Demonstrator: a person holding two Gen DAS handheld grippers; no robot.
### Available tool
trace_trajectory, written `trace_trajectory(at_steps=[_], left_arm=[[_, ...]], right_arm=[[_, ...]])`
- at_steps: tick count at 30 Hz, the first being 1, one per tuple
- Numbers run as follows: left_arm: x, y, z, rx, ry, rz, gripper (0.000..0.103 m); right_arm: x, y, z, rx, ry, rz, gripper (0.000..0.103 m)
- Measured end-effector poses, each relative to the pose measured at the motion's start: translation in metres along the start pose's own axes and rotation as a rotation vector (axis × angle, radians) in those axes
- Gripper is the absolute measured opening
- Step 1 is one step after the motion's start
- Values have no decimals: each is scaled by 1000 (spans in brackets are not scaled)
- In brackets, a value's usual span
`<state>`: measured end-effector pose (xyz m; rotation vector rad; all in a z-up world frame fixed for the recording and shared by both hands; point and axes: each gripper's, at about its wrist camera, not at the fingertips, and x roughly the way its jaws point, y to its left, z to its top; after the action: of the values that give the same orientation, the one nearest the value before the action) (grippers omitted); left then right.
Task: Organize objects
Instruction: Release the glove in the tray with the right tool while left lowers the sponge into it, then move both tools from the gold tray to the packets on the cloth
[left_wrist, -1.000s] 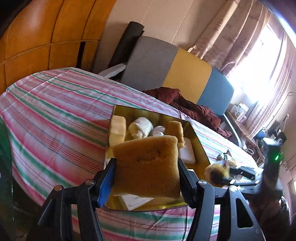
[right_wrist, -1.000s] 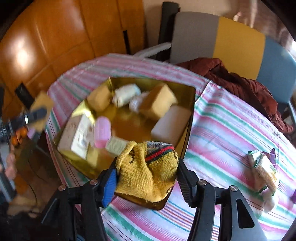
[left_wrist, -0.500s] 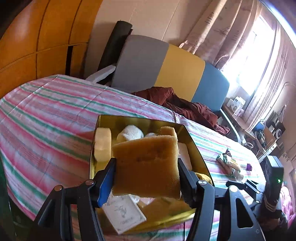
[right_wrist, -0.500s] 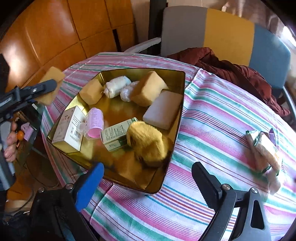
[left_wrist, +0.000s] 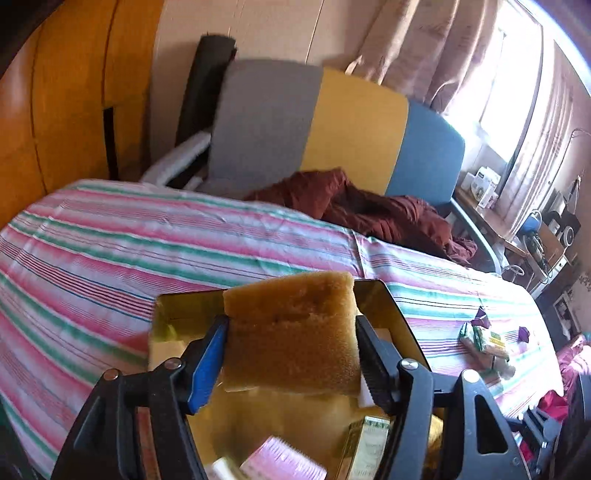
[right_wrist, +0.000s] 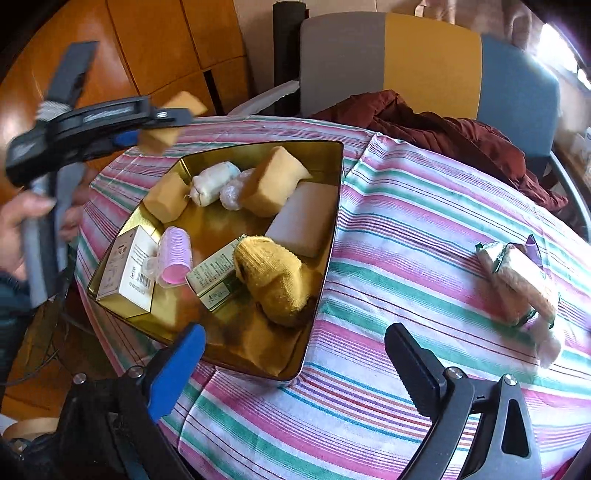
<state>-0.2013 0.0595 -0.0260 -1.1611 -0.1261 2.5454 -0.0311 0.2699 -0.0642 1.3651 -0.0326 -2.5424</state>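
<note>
A tan sponge (left_wrist: 291, 343) sits between the pads of my left gripper (left_wrist: 290, 321). Its jaws are opening, but both pads still touch the sponge, which hangs over the far left part of the gold tray (left_wrist: 388, 306). From the right wrist, that gripper (right_wrist: 162, 127) and sponge (right_wrist: 173, 122) show beyond the tray's far left corner. My right gripper (right_wrist: 295, 332) hovers over the tray's (right_wrist: 218, 225) near rim, jaws opening wide with nothing between them. A yellow sock (right_wrist: 273, 273) lies in the tray beside a green box (right_wrist: 216, 273).
The tray also holds other sponges, a white block (right_wrist: 303, 218), a pink roller (right_wrist: 175, 254) and a white carton (right_wrist: 129, 266). Snack packets (right_wrist: 517, 277) lie on the striped cloth at right. A grey, yellow and blue chair (right_wrist: 424, 62) with maroon cloth (right_wrist: 443, 125) stands behind.
My right gripper opened and let the yellow sock drop into the tray. My left gripper carried the sponge from the left side to over the tray.
</note>
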Motion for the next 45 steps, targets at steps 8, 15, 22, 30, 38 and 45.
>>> trace_trajectory(at_steps=[8, 15, 22, 30, 38, 45], left_arm=[[4, 16, -8, -67, 18, -26, 86], [-17, 24, -12, -110, -14, -13, 86], [-57, 28, -38, -120, -47, -15, 85], [-100, 12, -90, -34, -114, 94, 85], [-119, -2, -116, -10, -146, 178, 85], [-130, -14, -126, 15, -180, 252, 85]], right_arm=[[2, -3, -3, 16, 2, 7, 99], [-5, 8, -5, -1, -21, 22, 99], [-8, 19, -6, -23, -32, 24, 99], [-15, 34, -7, -47, -66, 22, 102], [-20, 50, -8, -68, -108, -9, 103], [-26, 54, -8, -67, -147, -57, 103]])
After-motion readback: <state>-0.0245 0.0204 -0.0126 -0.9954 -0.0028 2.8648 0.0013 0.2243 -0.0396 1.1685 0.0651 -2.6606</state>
